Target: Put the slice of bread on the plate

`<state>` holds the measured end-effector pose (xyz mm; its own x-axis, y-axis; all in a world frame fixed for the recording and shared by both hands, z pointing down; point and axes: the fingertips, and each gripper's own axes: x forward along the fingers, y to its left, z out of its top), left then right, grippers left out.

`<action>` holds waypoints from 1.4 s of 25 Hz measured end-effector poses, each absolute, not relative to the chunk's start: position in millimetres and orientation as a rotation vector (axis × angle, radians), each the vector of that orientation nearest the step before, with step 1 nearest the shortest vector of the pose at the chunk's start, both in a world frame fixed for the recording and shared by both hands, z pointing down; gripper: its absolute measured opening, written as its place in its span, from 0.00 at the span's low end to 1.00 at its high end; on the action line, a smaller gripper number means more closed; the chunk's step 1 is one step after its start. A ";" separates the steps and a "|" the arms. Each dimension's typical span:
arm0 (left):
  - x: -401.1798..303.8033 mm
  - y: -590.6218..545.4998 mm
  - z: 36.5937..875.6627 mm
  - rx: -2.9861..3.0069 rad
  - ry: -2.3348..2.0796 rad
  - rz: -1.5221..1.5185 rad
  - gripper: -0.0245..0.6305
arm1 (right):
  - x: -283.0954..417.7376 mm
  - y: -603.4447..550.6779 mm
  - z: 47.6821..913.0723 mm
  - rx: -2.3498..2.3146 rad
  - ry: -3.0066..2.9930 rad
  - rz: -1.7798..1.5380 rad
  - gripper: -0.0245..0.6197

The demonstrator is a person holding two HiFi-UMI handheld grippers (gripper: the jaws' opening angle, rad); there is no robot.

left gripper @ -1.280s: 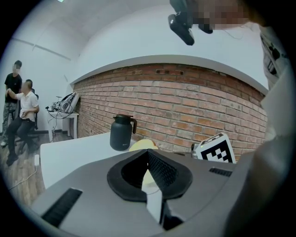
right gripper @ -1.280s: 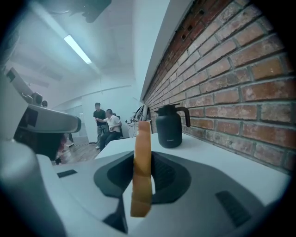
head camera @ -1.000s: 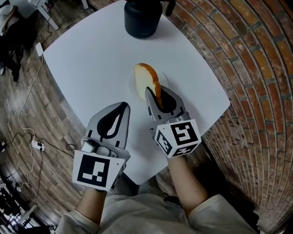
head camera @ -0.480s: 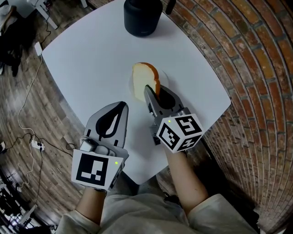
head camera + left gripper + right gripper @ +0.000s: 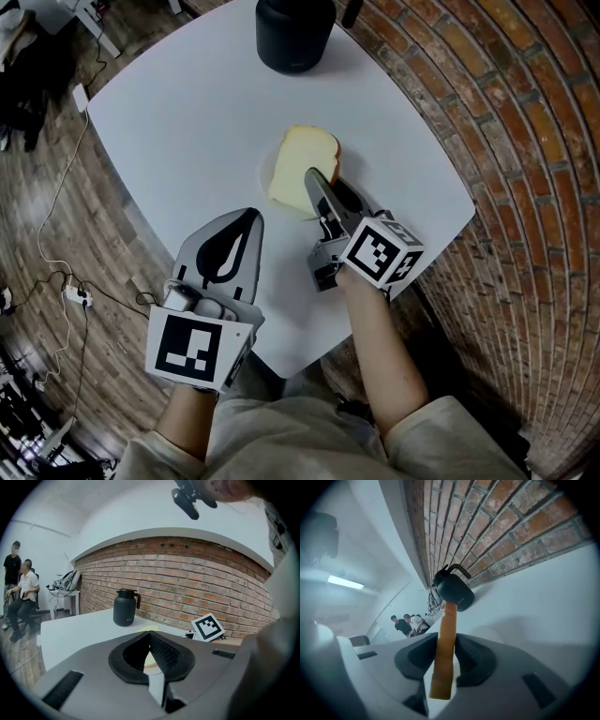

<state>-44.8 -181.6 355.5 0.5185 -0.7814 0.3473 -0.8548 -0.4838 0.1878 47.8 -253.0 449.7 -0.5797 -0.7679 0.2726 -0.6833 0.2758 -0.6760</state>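
Grey jaws of the left gripper (image 5: 249, 216) are pressed together, empty. Beyond, the slice of bread (image 5: 302, 164) is pinched at its crust by the right gripper (image 5: 315, 180) (tilted low over the plate (image 5: 265, 174)). Open desk (image 5: 187, 122) is seen leftward, a black jug (image 5: 295, 33) at the far edge.

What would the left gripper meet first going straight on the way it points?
Likely the white tabletop, since it tilts down, or the near rim of the round white plate just beyond; depth is unclear.
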 end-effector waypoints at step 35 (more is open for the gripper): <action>-42.0 -170.2 347.1 2.446 -1.363 0.281 0.05 | 68.3 -239.5 492.5 -1.991 2.695 -1.043 0.70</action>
<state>-42.0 -170.2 347.1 0.5240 -0.7873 0.3250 -0.8516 -0.4903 0.1856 68.3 -239.5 492.5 -0.3108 -0.7356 0.6019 -0.9491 0.2067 -0.2375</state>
